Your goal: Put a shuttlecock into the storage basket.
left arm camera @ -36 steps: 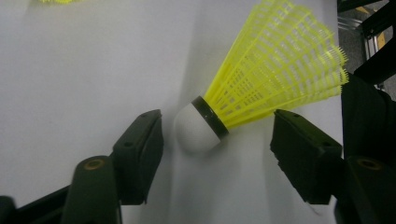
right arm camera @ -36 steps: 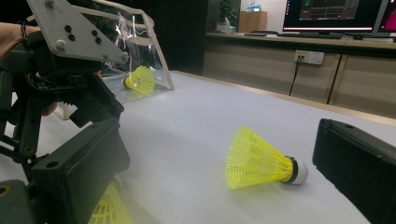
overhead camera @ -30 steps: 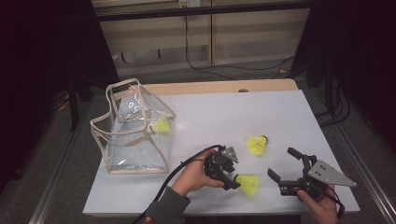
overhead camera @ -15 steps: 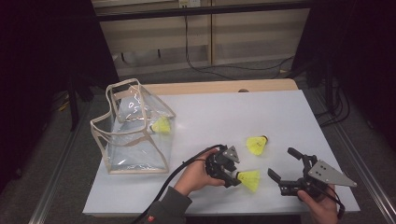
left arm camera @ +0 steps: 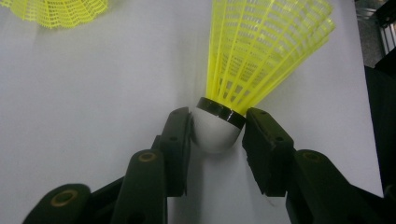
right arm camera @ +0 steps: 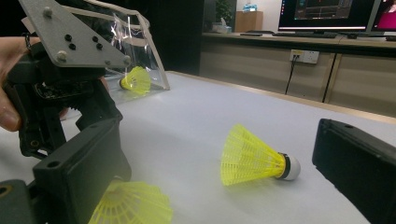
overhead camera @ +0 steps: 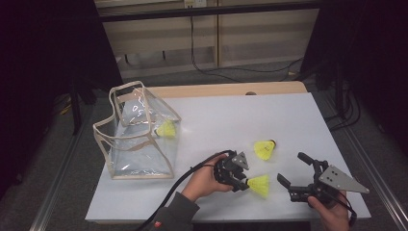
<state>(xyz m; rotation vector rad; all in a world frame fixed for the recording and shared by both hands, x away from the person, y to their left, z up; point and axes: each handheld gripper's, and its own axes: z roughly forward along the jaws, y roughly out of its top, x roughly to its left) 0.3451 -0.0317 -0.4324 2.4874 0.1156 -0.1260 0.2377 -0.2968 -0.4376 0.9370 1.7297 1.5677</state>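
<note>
I see my left gripper (left arm camera: 217, 135) low over the white bench (left arm camera: 93, 93), its two black fingers (left arm camera: 175, 144) either side of a shuttlecock's (left arm camera: 243, 70) white cork. They have just been closing on it — the left one touches the cork, the right one sits at the black band, contact unclear. The yellow skirt fans away from me. A second shuttlecock (left arm camera: 58, 11) lies at the top left edge.
</note>
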